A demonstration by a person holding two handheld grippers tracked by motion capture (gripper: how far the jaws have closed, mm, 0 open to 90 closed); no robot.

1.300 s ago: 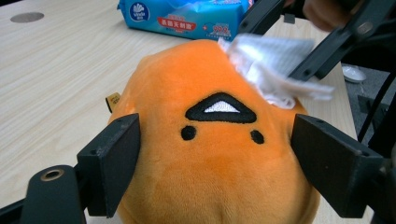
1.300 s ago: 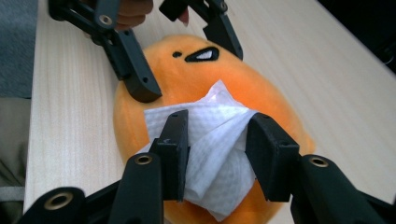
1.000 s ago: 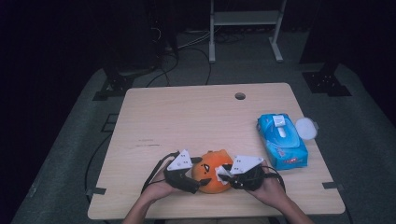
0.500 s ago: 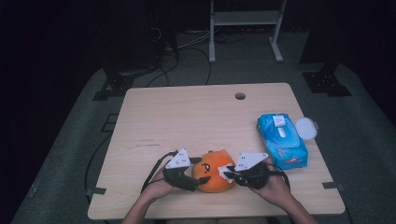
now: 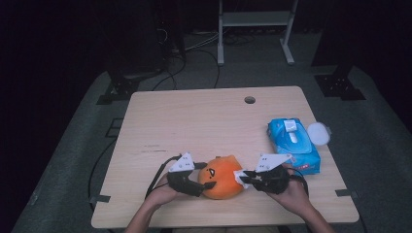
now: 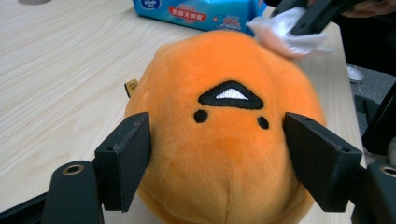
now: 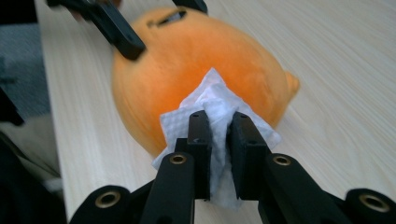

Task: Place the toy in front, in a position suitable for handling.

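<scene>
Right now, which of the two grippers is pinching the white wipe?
The right gripper: its jaws are closed on the white wipe, pressed against the orange plush toy. The left gripper instead straddles the toy.

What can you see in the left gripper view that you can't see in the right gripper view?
The left gripper view alone shows the orange plush toy's stitched face and the blue wipes pack behind it. The right gripper view alone shows the toy's back with its small pointed nub, and the right gripper with jaws pinched shut on the white wipe, close up. Both share the toy, the wipe touching it, the wooden table and the left gripper, jaws set at the toy's sides.
</scene>
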